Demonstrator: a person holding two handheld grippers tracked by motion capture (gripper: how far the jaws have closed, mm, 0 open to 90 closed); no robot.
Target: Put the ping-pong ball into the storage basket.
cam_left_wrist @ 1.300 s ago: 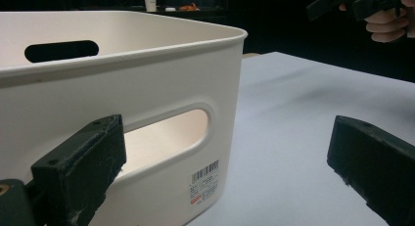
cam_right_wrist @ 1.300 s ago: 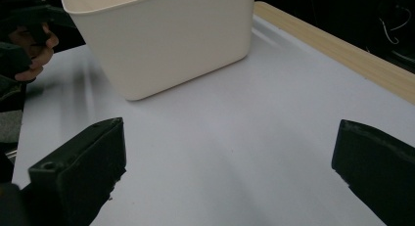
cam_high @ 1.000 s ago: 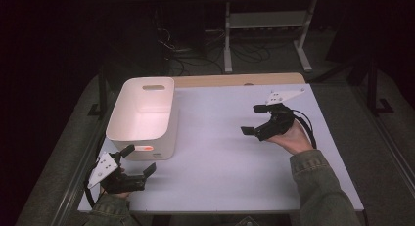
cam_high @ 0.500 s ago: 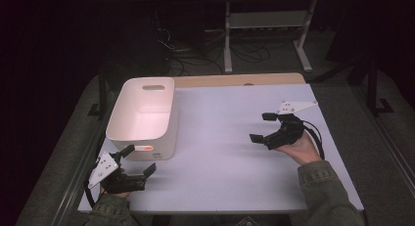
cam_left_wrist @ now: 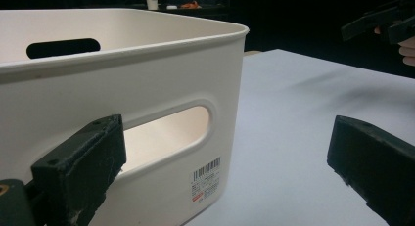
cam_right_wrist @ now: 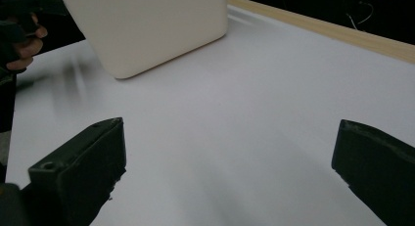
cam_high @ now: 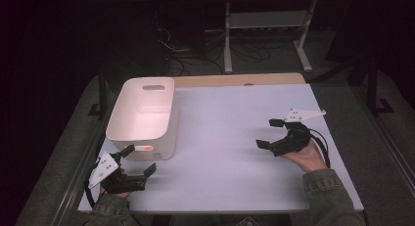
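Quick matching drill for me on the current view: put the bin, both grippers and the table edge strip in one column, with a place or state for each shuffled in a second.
Things:
1. white bin
2. left gripper
3. right gripper
4. wooden strip

Places or states:
A. open, over the bare table at the person's right
B. along the table's far edge
C. open, near the bin's near end with the handle slot
D. empty, at the table's left side

Pairs: 1-D, 2-C, 3-A, 4-B

white table (cam_high: 235,113) | wooden strip along far edge (cam_high: 240,80) | metal stand (cam_high: 266,28), cables (cam_high: 191,47) on floor beyond
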